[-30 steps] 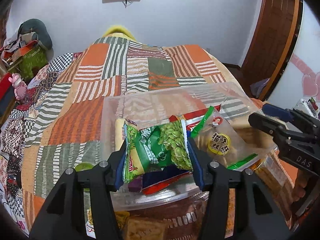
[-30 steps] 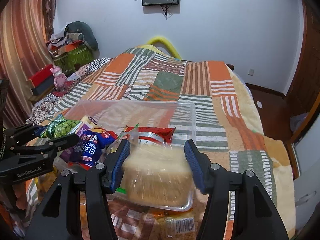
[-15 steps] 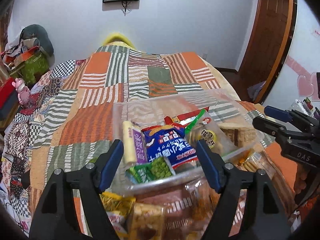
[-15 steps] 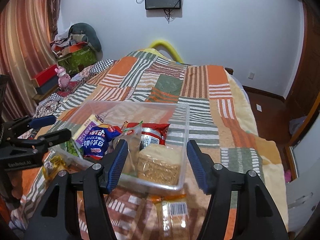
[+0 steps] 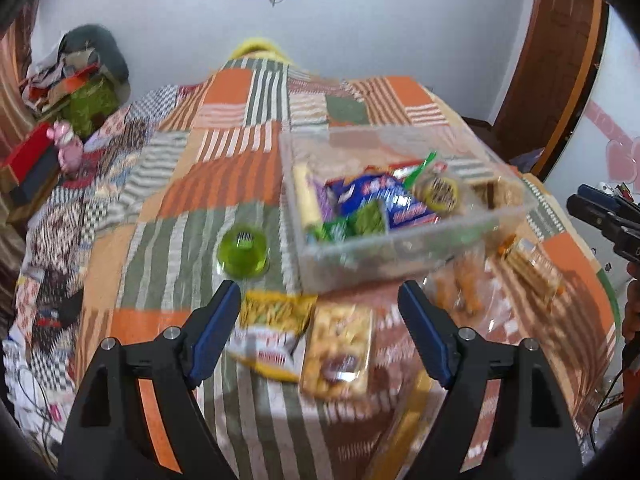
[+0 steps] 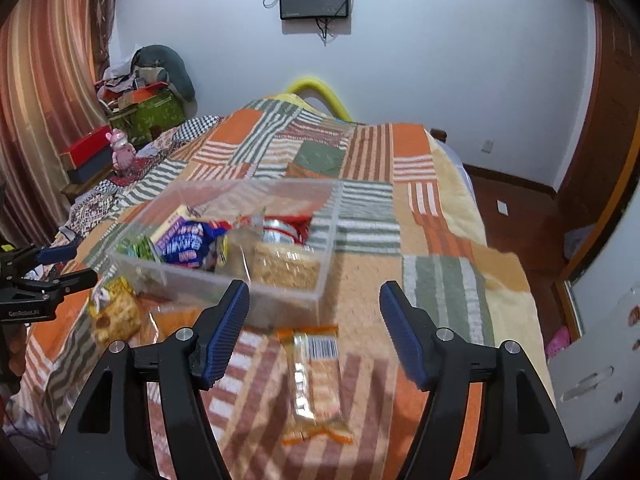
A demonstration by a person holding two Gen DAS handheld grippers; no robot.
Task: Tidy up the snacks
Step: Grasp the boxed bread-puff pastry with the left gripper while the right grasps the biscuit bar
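Moved: a second ago my left gripper (image 5: 319, 332) framed the green pea packet inside the clear bin (image 5: 404, 256) and my right gripper (image 6: 314, 326) framed the cracker block; both have since backed off toward the near edge of the bed, and the bin's contents are out of the jaws.
Bed quilt (image 5: 224, 168): carries everything; soft, uneven.
Clear bin: mid-bed, toward the right edge; holds blue, green, red packets and crackers.
Left gripper: jaws wide and opening, nothing between the pads; yellow snack bag (image 5: 274, 332) and biscuit pack (image 5: 340, 354) lie below on the quilt.
Right gripper: jaws opening, about half spread, empty; wrapped wafer bar (image 6: 314, 376) lies beneath.
Green jelly cup (image 5: 242, 252): left of the bin, loose.
Risk: slick wrappers could slip from a pinch; I judge the quilt gives under pressure, so a low grab may snag cloth.
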